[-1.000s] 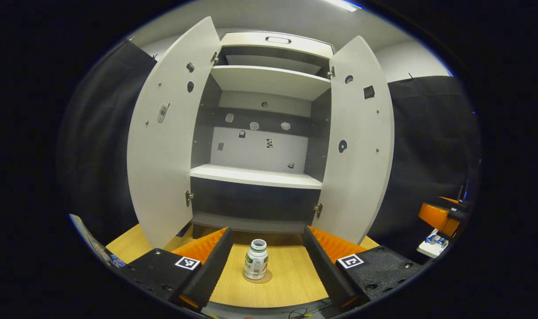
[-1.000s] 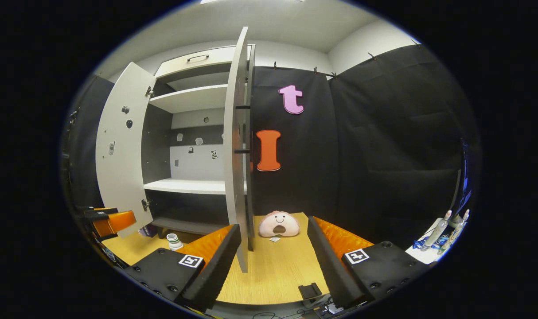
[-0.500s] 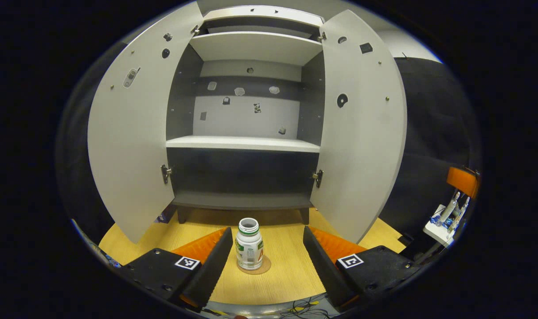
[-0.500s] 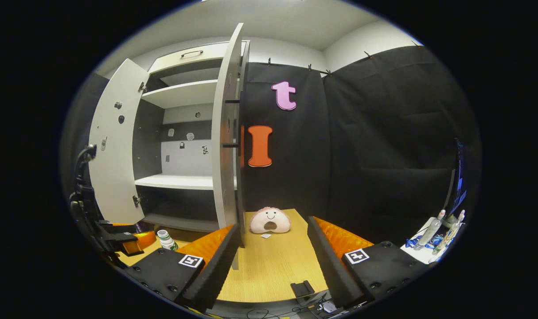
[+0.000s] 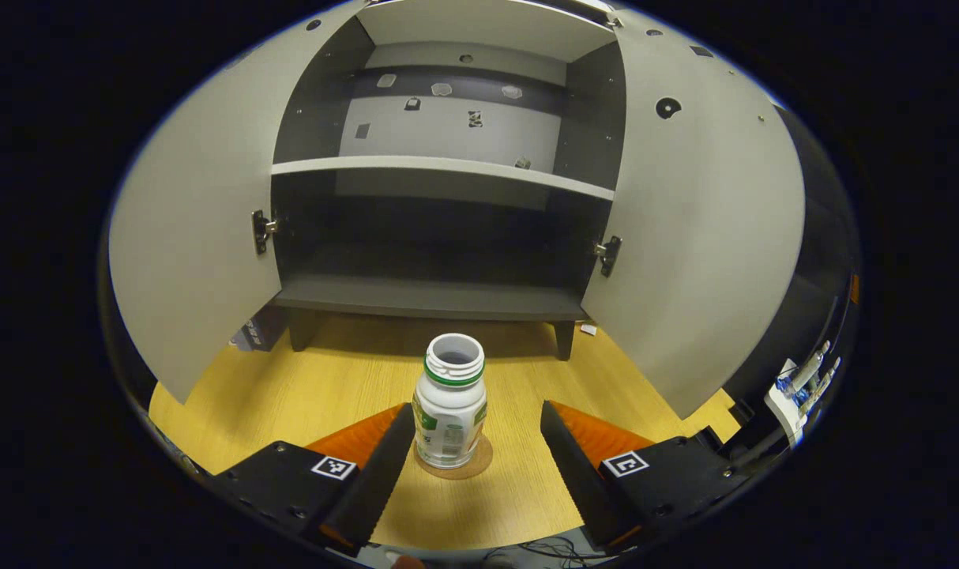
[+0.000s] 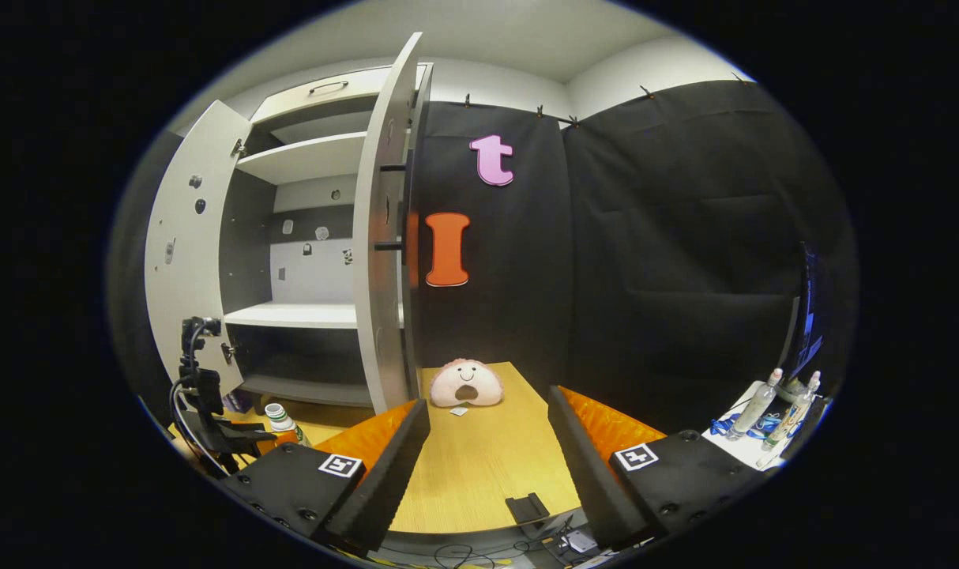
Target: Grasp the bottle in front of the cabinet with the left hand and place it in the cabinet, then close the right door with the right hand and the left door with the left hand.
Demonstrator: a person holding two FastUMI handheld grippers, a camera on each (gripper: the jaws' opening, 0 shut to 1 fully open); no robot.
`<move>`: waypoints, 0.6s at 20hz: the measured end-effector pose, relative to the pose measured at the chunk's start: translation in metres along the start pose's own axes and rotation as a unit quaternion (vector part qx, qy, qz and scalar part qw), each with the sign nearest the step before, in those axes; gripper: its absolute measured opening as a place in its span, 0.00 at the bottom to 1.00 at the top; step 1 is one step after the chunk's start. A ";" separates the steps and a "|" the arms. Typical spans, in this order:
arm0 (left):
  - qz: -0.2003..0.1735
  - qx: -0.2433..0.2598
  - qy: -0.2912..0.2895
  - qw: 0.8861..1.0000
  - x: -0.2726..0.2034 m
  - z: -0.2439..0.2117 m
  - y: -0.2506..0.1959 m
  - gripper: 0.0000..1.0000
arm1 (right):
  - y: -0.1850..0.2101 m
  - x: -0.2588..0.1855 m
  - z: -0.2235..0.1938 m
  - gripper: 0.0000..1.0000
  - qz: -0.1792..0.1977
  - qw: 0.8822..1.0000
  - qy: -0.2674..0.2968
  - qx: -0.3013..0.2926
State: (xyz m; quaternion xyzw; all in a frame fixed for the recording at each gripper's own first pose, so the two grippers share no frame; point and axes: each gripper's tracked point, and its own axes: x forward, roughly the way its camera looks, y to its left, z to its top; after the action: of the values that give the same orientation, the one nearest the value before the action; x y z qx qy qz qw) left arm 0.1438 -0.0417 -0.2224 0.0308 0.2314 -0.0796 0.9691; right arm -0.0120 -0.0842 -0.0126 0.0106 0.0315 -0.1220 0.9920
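Observation:
A white bottle [image 5: 449, 411] with a green neck ring and no cap stands upright on a round coaster on the wooden table, in front of the cabinet [image 5: 436, 296]. My left gripper [image 5: 475, 444] is open, its fingers on either side of the bottle's base without touching it. Both cabinet doors, left door [image 5: 191, 237] and right door [image 5: 701, 237], stand wide open. In the right gripper view my right gripper [image 6: 487, 450] is open over bare table, the right door [image 6: 383, 237] edge-on just ahead, the bottle [image 6: 277, 418] and the left gripper [image 6: 235, 436] low at left.
A pink plush toy [image 6: 467, 385] lies on the table by the black cloth wall. A small dark clip [image 6: 527, 507] sits at the table's near edge. Spray bottles [image 6: 772, 403] stand on a side surface at right. Cabinet shelves [image 5: 440, 167] hold nothing visible.
My left gripper has moved forward and down toward the bottle, which now stands between its fingertips. The right gripper's view has shifted slightly rightward; it stays open.

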 end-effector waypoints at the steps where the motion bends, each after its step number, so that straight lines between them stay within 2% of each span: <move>1: 0.005 0.000 0.005 1.000 0.008 -0.003 0.004 0.98 | -0.001 0.000 -0.001 1.00 -0.003 1.000 0.003 -0.002; 4: 0.013 0.002 0.018 1.000 0.030 -0.013 0.011 0.98 | -0.003 0.002 -0.004 1.00 -0.010 1.000 0.012 -0.008; 6: 0.003 0.002 0.032 0.999 0.038 -0.020 0.007 0.98 | -0.006 0.003 -0.006 0.99 -0.016 1.000 0.017 -0.013; 7: 0.005 0.003 0.035 0.999 0.040 -0.020 0.010 0.92 | -0.007 0.002 -0.007 0.99 -0.017 1.000 0.019 -0.015; 8: 0.007 0.006 0.032 0.999 0.043 -0.018 0.012 0.92 | -0.007 0.002 -0.007 1.00 -0.018 0.999 0.020 -0.018; 9: 0.001 0.008 0.034 0.999 0.043 -0.015 0.009 0.77 | -0.006 0.003 -0.007 1.00 -0.016 0.999 0.021 -0.019; 12: -0.019 0.018 0.021 0.999 0.033 0.006 -0.001 0.76 | -0.004 0.006 -0.007 1.00 -0.012 1.000 0.019 -0.019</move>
State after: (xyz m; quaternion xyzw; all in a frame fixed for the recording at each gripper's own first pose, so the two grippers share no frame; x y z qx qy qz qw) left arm 0.1757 -0.0484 -0.2321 0.0454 0.2510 -0.1011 0.9616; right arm -0.0072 -0.0894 -0.0198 -0.0065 0.0530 -0.1335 0.9896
